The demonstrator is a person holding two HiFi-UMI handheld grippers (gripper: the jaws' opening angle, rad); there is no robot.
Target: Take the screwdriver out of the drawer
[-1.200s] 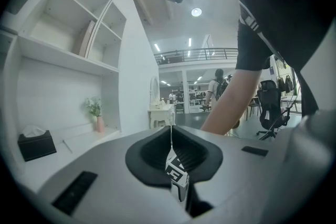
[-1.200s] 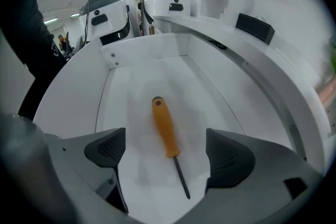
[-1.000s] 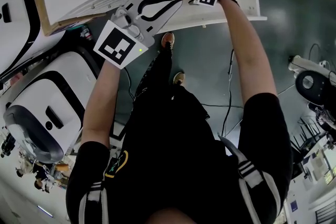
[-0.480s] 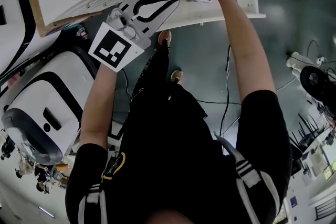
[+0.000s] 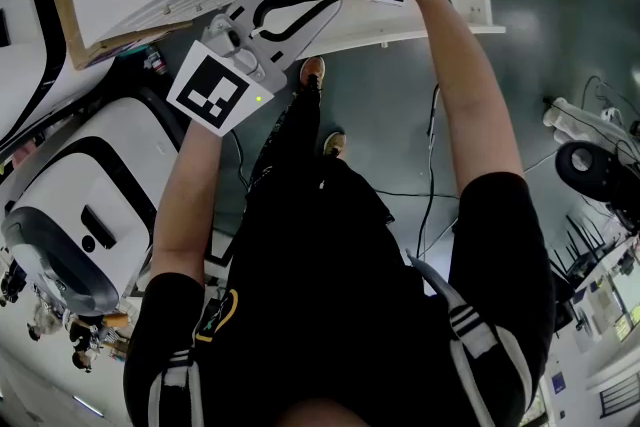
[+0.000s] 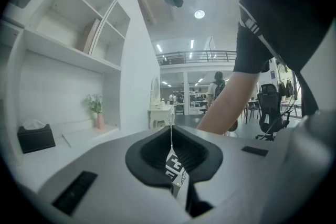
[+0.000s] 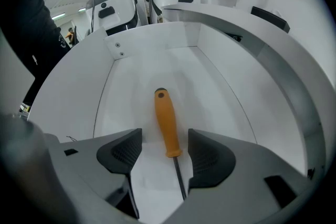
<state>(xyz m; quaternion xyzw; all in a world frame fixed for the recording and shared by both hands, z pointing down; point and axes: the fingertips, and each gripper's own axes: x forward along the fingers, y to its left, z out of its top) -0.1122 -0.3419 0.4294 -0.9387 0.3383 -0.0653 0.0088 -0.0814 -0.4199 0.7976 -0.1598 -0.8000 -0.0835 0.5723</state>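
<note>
Screwdriver [image 7: 167,123] lies flat on the floor of the open drawer [image 7: 220,81]. Its long axis runs front to back, with the orange handle butt toward the far wall and the shaft toward the right gripper [image 7: 164,153]. The jaws straddle the handle, have just been closing, and the pads aren't touching it yet. Left gripper [image 6: 172,165] is clenched, empty.

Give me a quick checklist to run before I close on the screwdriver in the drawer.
1. Drawer open: ok.
2. Screwdriver lies between the jaws of the right gripper: ok. They have just been closing.
3. Jaws pressing the handle: not ok, gaps on both sides.
4. Nothing else in the drawer beside it: ok.
5. Left gripper shut and empty: ok.
</note>
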